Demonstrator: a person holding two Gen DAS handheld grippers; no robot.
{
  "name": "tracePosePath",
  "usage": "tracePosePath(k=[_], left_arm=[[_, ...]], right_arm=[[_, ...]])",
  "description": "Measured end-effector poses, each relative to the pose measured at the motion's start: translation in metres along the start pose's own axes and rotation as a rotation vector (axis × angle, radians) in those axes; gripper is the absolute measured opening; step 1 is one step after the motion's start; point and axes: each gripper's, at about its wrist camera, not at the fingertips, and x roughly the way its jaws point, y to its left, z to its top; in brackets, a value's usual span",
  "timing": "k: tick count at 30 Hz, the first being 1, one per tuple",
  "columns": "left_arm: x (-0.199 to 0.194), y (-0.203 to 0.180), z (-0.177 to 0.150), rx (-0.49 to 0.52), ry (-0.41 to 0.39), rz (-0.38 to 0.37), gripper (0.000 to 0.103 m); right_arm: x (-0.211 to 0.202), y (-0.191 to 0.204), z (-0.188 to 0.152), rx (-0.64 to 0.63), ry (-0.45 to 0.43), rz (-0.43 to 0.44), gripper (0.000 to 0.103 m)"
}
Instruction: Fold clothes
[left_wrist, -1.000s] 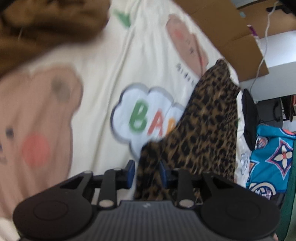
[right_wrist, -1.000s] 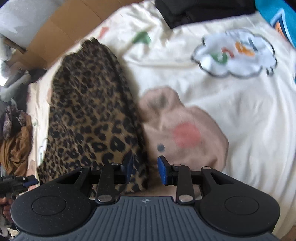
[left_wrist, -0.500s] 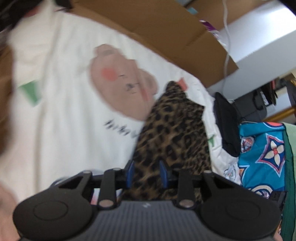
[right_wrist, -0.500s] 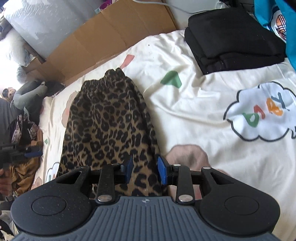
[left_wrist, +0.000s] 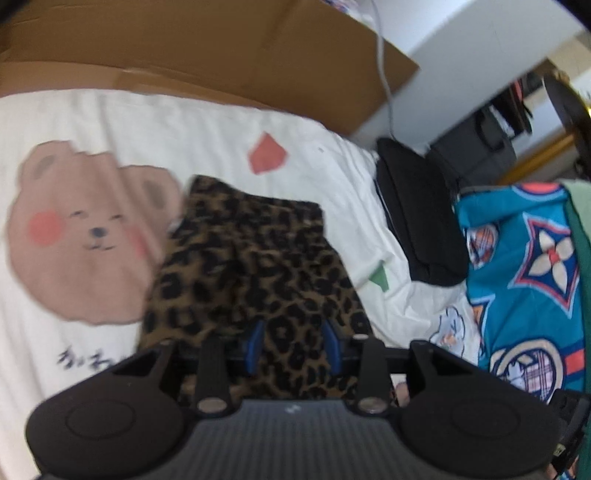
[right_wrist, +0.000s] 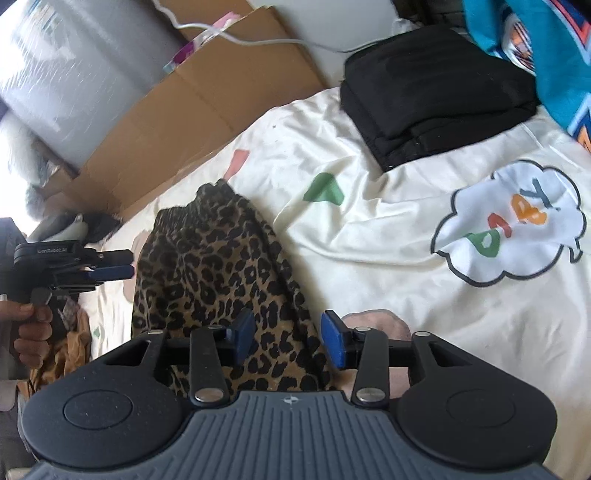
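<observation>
Both my left gripper (left_wrist: 293, 345) and right gripper (right_wrist: 288, 339) hang released over the leopard garment (right_wrist: 221, 266); catching the bedsheet (right_wrist: 369, 221) too could skew the fold.

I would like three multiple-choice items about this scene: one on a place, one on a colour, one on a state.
1. Where does the black pile lie? A on a chair; B on the sheet; C on the floor.
2. What colour are the right gripper's pads? A blue; B red; C white.
3. The right gripper is: A shut on the leopard garment; B shut on the sheet; C open.
Answers: 1 B, it rests on the cream sheet. 2 A, both pads show blue. 3 C, a wide gap shows, with the leopard garment lying beneath.
</observation>
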Motion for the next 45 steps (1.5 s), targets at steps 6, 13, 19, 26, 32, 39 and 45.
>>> tracePosePath(k=[6, 13, 19, 26, 32, 39, 45], left_arm=[[0.037, -0.035, 0.001, 0.099, 0.084, 0.026, 0.037], [0.066, -0.061, -0.003, 0.206, 0.143, 0.081, 0.037], [0.074, -0.049, 0.004, 0.155, 0.121, 0.150, 0.037], [0.102, -0.035, 0.019, 0.111, 0.118, 0.161, 0.036], [0.125, -0.028, 0.035, 0.112, 0.101, 0.168, 0.036], [0.143, -0.028, 0.055, 0.098, 0.089, 0.192, 0.032], [0.132, -0.032, 0.059, 0.125, 0.032, 0.202, 0.025]], right_arm=[[-0.006, -0.009, 0.004, 0.006, -0.037, -0.031, 0.055], [-0.015, -0.029, -0.002, 0.091, -0.065, -0.041, 0.059], [-0.012, -0.037, -0.010, 0.115, -0.065, -0.025, 0.059], [-0.011, -0.046, -0.015, 0.143, -0.082, -0.030, 0.060], [-0.013, -0.051, -0.016, 0.144, -0.078, -0.040, 0.060], [-0.011, -0.051, -0.021, 0.143, -0.072, -0.045, 0.060], [-0.010, -0.049, -0.021, 0.139, -0.073, -0.040, 0.060]])
